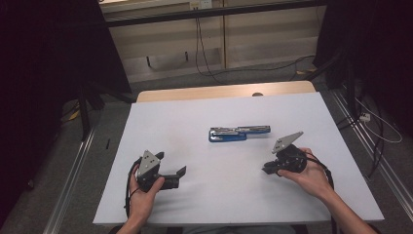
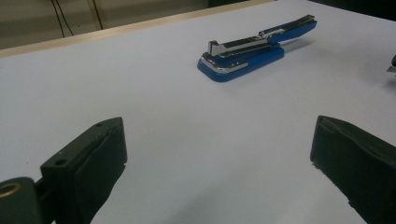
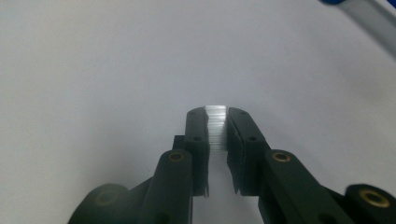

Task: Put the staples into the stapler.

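Stapler [image 1: 238, 133], centre of the high view: blue body, silver metal top and magazine. Surface [image 1: 195, 112]: plain white, pale wood edge at the far side. Both hand-held grippers black, left [image 1: 171, 168] and right [image 1: 265, 169], each topped by a grey plate. Staple strip [image 3: 216, 126] between the right's pads: silvery white, finely ribbed.

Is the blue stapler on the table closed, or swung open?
Swung open. The blue stapler lies with its metal magazine exposed above the base, and its blue top arm folded out flat beyond the hinge, resting on the white table.
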`<state>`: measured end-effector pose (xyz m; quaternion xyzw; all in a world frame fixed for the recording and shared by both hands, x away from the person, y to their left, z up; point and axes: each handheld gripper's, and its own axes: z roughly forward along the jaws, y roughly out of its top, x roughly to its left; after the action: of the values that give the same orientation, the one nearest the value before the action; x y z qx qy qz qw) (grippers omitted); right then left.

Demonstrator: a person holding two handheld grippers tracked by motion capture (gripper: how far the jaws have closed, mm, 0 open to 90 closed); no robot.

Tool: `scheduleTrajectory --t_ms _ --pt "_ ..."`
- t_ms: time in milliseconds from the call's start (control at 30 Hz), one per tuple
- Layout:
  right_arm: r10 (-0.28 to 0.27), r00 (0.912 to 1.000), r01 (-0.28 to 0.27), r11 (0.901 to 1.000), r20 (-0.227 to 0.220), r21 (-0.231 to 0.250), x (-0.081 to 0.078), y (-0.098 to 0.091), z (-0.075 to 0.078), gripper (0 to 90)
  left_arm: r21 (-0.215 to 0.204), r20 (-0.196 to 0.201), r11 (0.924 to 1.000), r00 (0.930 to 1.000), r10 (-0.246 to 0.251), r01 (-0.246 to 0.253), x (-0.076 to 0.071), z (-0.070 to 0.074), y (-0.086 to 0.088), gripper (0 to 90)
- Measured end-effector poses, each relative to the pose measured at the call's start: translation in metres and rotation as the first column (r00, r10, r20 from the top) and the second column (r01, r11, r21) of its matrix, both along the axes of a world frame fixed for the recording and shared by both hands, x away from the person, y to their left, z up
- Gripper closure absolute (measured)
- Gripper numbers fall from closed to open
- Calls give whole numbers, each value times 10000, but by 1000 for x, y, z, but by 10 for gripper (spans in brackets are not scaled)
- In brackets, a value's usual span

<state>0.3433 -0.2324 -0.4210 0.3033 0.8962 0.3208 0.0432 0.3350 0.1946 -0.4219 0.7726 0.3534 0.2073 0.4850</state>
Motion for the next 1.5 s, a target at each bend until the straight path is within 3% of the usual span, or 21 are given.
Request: scheduleTrajectory --t_ms 900,1167,1500 --pt "-288 9973 249 9980 679 575 13 4 15 792 -116 7 9998 9999 141 -141 -3 1 1 39" --pt "-266 9941 205 9981 1049 587 19 9 24 792 -85 4 9999 10000 -73 73 -5 2 -3 39" --pt "-291 9907 189 9968 1331 773 34 10 35 792 -18 -45 10000 10000 64 -64 -4 1 -1 39"
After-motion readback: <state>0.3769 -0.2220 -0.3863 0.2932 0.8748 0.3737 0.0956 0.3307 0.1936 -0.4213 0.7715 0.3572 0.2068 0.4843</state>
